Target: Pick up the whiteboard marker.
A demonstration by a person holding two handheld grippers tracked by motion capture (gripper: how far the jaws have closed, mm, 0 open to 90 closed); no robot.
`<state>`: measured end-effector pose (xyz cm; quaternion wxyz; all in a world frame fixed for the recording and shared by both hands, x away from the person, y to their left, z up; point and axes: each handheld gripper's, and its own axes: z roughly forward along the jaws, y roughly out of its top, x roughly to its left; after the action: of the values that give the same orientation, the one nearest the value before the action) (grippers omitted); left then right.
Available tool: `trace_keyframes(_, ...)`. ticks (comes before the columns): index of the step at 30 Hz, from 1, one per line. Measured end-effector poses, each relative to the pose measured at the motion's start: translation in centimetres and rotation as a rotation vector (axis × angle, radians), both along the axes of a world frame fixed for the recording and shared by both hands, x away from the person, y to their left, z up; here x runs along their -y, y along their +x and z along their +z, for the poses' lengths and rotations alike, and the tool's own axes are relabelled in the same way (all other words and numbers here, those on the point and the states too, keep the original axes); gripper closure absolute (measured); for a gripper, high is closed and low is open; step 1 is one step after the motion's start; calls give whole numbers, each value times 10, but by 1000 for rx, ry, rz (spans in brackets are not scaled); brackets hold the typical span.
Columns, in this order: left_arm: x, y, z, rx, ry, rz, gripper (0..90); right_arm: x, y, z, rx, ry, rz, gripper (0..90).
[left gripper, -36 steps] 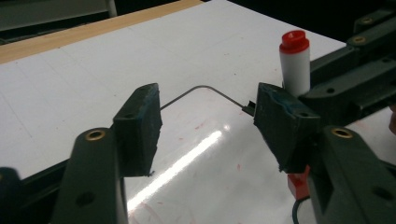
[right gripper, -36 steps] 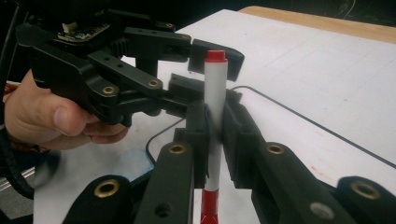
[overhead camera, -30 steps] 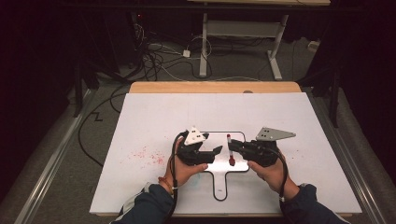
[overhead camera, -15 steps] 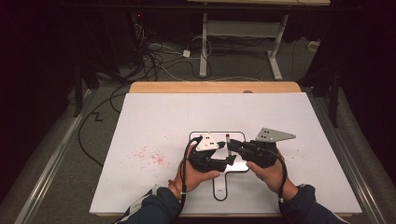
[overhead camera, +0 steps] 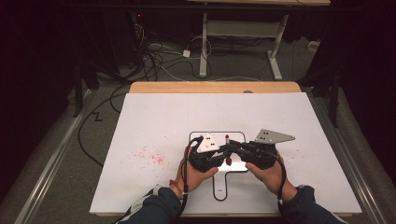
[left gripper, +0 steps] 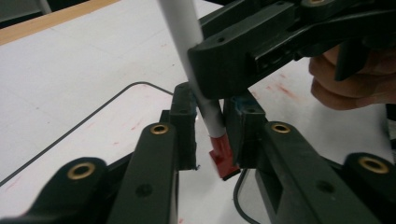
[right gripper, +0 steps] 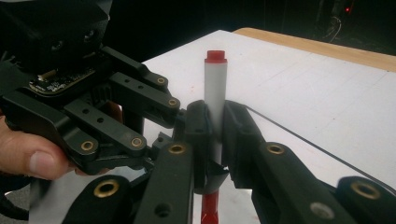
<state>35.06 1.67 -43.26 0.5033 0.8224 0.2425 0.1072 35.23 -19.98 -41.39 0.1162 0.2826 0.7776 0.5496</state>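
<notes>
Near the front edge of the white table (overhead camera: 154, 116), inside the black outline (overhead camera: 192, 136) drawn on it: both hands brought together, forearms in dark sleeves coming up from below. Left hand (overhead camera: 196, 173) cupped under the left gripper (overhead camera: 223, 154), thumb across its body, gripper pointing toward the right one. Right hand (overhead camera: 267, 171) wrapped round the right gripper (overhead camera: 229, 150), pointing back toward the left, a grey three-cornered plate (overhead camera: 273, 136) riding above it. Jaw tips meeting over one thing, a white marker (right gripper: 215, 91) with red cap (left gripper: 223, 156) and a red end plug (right gripper: 215, 56), held off the table between the two grippers.

In the right gripper view: jaws narrow, clamped on the white barrel at mid-length, marker upright, red plug on top. In the left gripper view: jaws just closed in, pads now pressing either side of the marker where white barrel meets red cap, the right gripper's jaw gripping the barrel just above.

No brand, label or writing legible on marker or grippers. Faint red smears (overhead camera: 150, 156) on the table left of the hands. No containers in sight.
</notes>
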Motion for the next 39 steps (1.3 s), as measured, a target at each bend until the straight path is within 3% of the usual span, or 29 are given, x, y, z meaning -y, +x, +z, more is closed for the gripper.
trace_keyframes(2,-3,3,-1,-15,-8,1,784,0,0,0,5,-5,-2,812)
trace_keyframes(7,-1,2,-1,-4,11,6,786,-1,0,0,8,-10,-7,801)
trace_keyframes(8,-1,2,-1,3,19,9,785,-1,-1,1,11,-9,-9,745)
trace_keyframes(11,-3,4,-1,6,16,16,785,3,-2,4,22,-4,-16,709)
trace_keyframes(14,-9,7,-2,10,11,40,785,10,-5,10,54,-18,-45,633)
trace_keyframes(18,-15,10,-3,7,2,56,786,25,-12,13,145,-85,-82,589)
trace_keyframes(20,-16,10,-3,5,0,56,786,28,-13,13,156,-91,-88,567)
trace_keyframes(21,-17,10,-3,3,-4,53,787,37,-16,13,184,-114,-102,546)
trace_keyframes(25,-19,9,-1,25,0,65,787,51,-22,13,242,-138,-134,456)
trace_keyframes(26,-20,9,0,31,-2,70,787,51,-22,13,242,-138,-134,456)
trace_keyframes(28,-23,9,1,43,-3,81,787,59,-28,9,266,-166,-142,361)
trace_keyframes(30,-24,10,2,48,3,86,787,61,-29,8,275,-176,-141,344)
trace_keyframes(32,-27,11,4,67,16,92,787,67,-36,1,336,-236,-195,272)
trace_keyframes(39,-36,15,6,70,-10,96,786,84,-46,-9,325,-232,-244,221)
